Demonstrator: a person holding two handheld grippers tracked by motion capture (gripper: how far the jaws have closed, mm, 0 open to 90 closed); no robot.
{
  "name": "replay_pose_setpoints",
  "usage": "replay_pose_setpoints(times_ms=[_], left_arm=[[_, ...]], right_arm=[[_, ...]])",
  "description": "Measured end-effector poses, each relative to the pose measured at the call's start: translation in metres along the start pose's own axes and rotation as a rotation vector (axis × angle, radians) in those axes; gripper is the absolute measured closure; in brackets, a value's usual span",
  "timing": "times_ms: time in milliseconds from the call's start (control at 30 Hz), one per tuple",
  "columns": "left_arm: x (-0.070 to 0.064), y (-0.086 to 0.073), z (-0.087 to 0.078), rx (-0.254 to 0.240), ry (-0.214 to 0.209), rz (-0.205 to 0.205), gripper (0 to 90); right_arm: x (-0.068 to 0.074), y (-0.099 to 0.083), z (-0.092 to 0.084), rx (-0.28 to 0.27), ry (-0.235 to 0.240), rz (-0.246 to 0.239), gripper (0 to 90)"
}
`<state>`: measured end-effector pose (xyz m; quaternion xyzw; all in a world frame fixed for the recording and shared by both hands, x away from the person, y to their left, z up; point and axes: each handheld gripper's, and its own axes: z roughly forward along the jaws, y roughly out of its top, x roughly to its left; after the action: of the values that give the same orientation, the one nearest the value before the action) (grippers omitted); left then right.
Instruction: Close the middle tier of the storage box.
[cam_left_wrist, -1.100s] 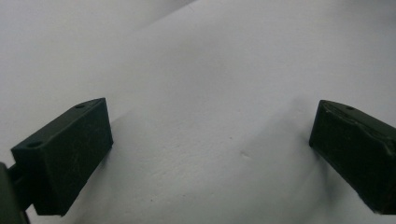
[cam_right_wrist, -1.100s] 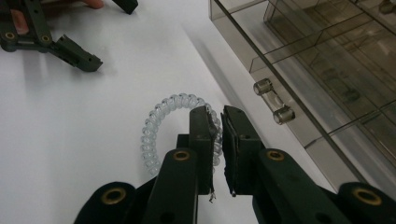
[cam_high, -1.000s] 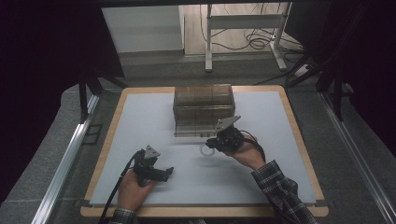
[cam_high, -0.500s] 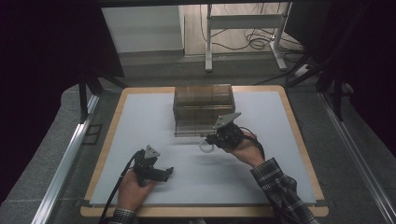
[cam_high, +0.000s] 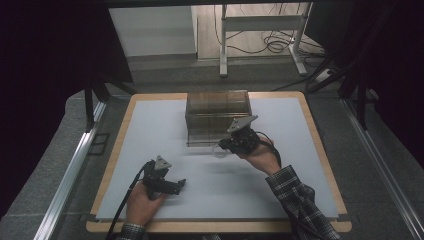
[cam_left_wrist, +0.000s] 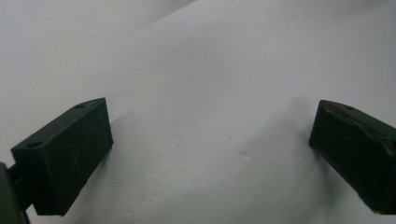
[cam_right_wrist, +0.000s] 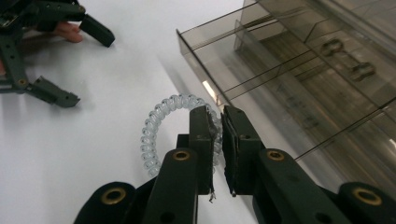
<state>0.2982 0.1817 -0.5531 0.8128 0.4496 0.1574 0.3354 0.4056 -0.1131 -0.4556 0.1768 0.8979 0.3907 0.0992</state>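
My right gripper is shut on a clear spiral hair tie, whose loop hangs to the left of the jaws just above the white table top. It sits at the front edge of a smoky transparent drawer box, beside its pulled-out drawer with dividers. In the high view the right gripper and the hair tie are at the box's front right. My left gripper rests low on the mat near the front left, open, with only bare mat between its jaws. From the right gripper view, the left gripper appears open.
The white mat lies on a wood-rimmed table. A person's plaid sleeve comes in from the bottom right. Cables trail from both grippers. A metal rail runs along the left side.
The right gripper has edged slightly toward the drawer box with the hair tie still held. The left gripper has stayed put.
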Motion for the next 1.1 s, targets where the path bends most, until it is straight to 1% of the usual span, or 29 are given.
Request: replay_pose_setpoints(times_ms=[167,433,667,1100], left_arm=[[0.0,0.0,0.0,0.0,0.0,0.0,0.0],[0.0,0.0,0.0,0.0,-0.001,-0.003,0.0],[0.0,0.0,0.0,0.0,-0.001,-0.003,0.0],[0.0,0.0,0.0,0.0,-0.001,-0.003,0.0]], right_arm=[[-0.005,0.002,0.0,-0.009,-0.017,0.013,80.9],[-0.013,0.002,0.003,-0.015,-0.03,0.044,80.9],[-0.019,0.004,0.006,-0.021,-0.042,0.053,80.9],[-0.033,0.004,0.01,-0.029,-0.075,0.102,80.9]])
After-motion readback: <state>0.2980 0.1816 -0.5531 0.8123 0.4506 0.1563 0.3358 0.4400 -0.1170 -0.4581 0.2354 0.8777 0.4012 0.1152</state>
